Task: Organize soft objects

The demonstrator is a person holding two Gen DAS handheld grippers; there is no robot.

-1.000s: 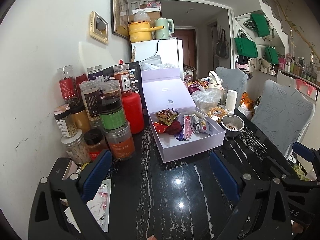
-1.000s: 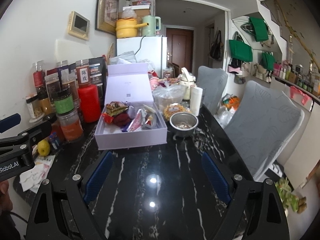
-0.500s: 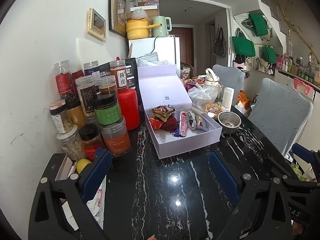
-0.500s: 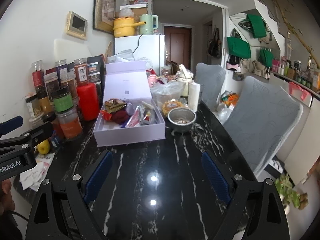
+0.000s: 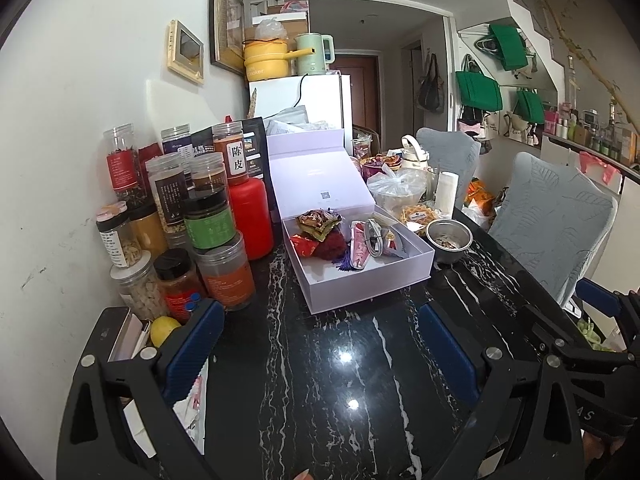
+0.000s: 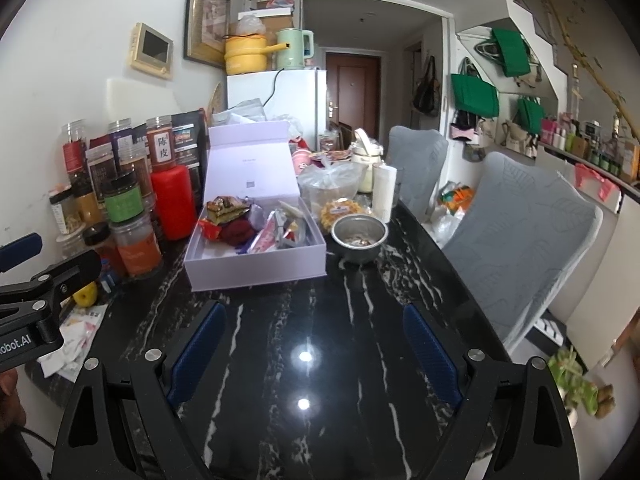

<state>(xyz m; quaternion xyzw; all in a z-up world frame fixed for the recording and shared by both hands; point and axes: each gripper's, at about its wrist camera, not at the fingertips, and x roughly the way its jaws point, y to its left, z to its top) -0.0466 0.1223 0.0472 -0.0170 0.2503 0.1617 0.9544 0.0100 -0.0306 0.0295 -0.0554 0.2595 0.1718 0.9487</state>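
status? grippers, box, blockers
Left gripper and right gripper: jaws open, empty. Soft pouches in open lavender box. Bare table between; nothing blocking.

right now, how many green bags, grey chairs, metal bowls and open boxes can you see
green bags: 3
grey chairs: 2
metal bowl: 1
open lilac box: 1
total: 7

Both wrist views look forward and slightly down along a black marble table, from its near end. The 2 views share the open lilac box at frame centre. In the right view the jars sit farther left, with the left gripper's side at the left edge.
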